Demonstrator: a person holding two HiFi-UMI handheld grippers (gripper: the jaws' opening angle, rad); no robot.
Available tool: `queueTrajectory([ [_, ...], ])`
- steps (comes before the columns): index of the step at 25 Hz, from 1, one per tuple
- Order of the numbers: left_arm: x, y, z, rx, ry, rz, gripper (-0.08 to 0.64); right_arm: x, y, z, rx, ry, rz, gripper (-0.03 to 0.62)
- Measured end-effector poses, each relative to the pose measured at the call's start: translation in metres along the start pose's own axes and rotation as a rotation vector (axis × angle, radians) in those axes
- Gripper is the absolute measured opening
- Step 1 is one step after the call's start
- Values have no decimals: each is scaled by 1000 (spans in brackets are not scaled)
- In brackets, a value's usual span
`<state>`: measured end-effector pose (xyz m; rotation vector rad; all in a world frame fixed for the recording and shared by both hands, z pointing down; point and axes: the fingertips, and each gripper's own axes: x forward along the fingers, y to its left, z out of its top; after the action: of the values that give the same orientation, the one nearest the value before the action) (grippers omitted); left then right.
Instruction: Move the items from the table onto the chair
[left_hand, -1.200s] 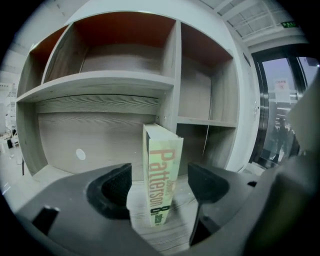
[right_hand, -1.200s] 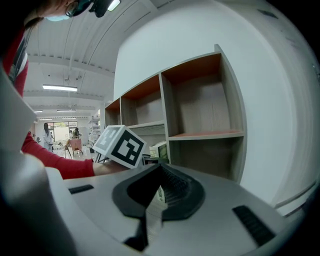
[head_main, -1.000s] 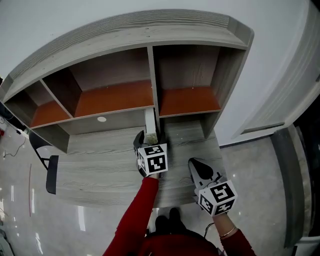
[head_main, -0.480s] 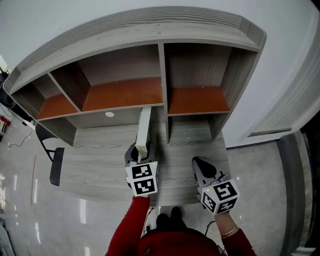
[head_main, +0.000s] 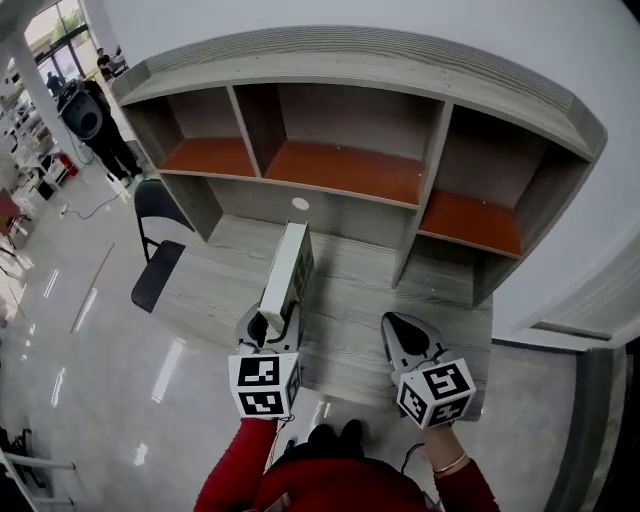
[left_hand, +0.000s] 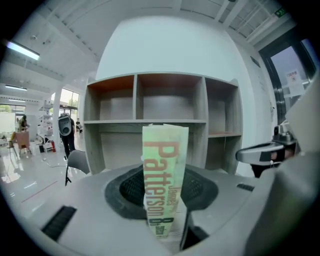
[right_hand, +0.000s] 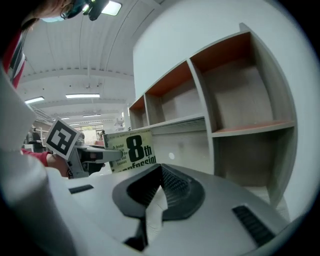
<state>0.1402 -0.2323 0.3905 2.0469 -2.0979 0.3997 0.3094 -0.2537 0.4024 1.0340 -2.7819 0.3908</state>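
From the head view we look steeply down on the surface (head_main: 340, 300), with the shelf unit (head_main: 350, 120) at its far edge and the chair (head_main: 158, 260) off its left end. Both grippers sit low in frame, close beneath us: the left gripper (head_main: 270, 318) left of centre, the right gripper (head_main: 393, 322) beside it. The left gripper view rides just behind its own jaws and faces the shelf unit (left_hand: 160, 115) squarely, nearly level, with the book (left_hand: 162, 180) very near the lens and the chair (left_hand: 77, 162) at far left. The right gripper view faces the shelf unit (right_hand: 215, 100) obliquely, catching the left gripper (right_hand: 112, 155) and book (right_hand: 131, 150) at its left. The surface, we think, is mostly hidden in both gripper views.
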Motion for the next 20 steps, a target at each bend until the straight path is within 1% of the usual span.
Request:
queueTrajectory([
  [4, -37, 53, 10, -17, -40, 76, 166, 34, 53, 2, -36, 14, 151, 9],
  [7, -69, 95, 12, -18, -54, 158, 166, 61, 106, 0, -67, 27, 271, 9],
  [9, -91, 125, 9, -19, -59, 212, 166, 78, 140, -2, -79, 37, 329, 9],
  [14, -141, 203, -9, -58, -64, 307, 166, 121, 215, -6, -95, 58, 408, 9],
  [17, -170, 249, -21, -82, -55, 328, 166, 146, 263, -3, -98, 48, 433, 9],
  [20, -201, 290, -31, -107, -68, 344, 166, 167, 316, 5, -122, 27, 458, 9],
])
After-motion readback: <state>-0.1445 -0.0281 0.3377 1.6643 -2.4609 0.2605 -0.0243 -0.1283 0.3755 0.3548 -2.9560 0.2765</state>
